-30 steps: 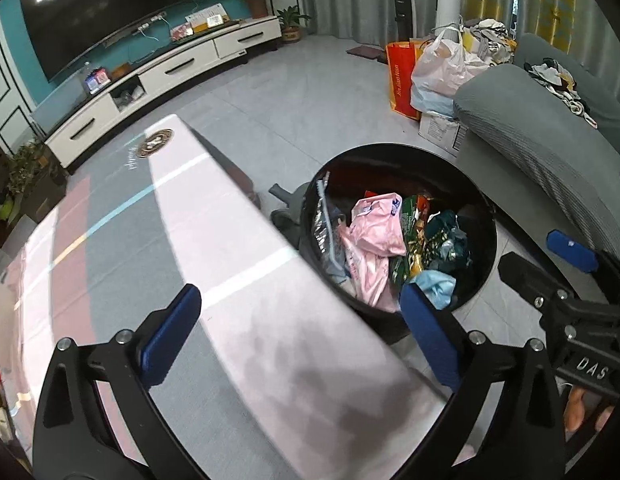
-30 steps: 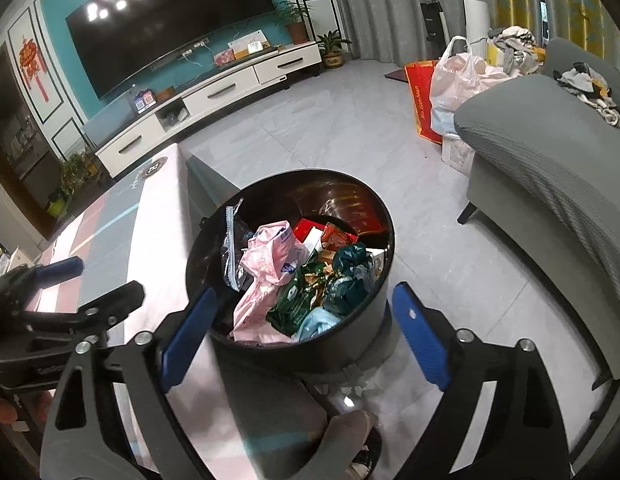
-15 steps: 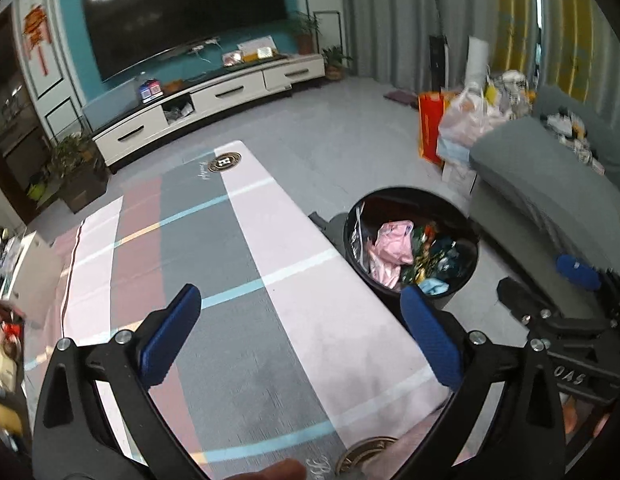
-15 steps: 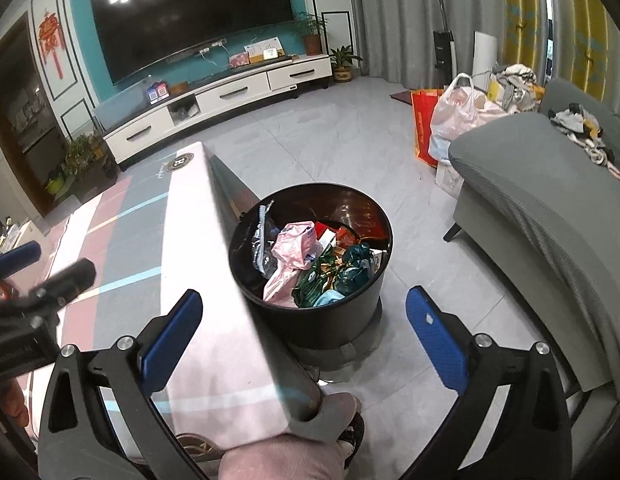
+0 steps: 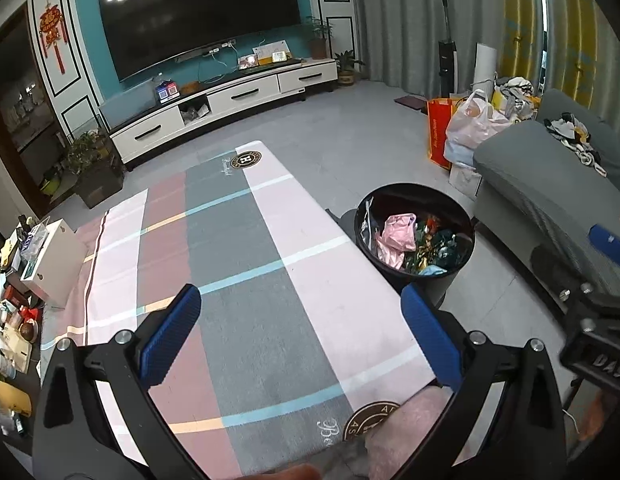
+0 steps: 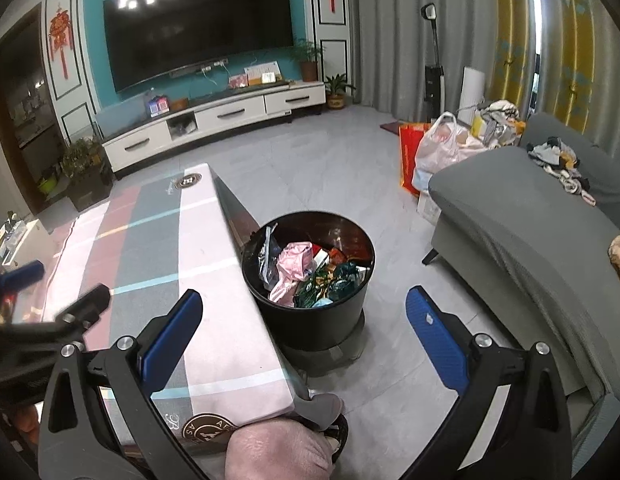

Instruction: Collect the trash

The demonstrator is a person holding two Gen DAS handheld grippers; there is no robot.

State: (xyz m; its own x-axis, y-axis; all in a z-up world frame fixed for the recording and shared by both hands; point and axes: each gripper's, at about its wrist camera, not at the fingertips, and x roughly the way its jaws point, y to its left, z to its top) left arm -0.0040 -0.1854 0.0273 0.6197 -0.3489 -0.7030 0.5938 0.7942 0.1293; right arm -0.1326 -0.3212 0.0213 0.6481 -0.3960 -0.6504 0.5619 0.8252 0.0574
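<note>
With both the left gripper (image 5: 300,336) and the right gripper (image 6: 304,336) spread wide and empty, the round black plastic trash bin (image 6: 310,320), loaded with crumpled wrappers, stands on the floor against the table's right edge, nearer the right gripper.

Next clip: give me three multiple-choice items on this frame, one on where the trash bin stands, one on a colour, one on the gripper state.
1. The black trash bin stands:
A. on the table
B. on the floor beside the table
C. on the sofa

2. The biggest wrapper in the bin is:
A. pink
B. yellow
C. white

3. The right hand-held gripper is:
A. shut on a wrapper
B. shut, empty
C. open, empty

Key: 1 B, the bin sits on tiles at the table's edge; 2 A, pink plastic shows on top; 3 C, its blue pads stand wide apart with nothing between.
</note>
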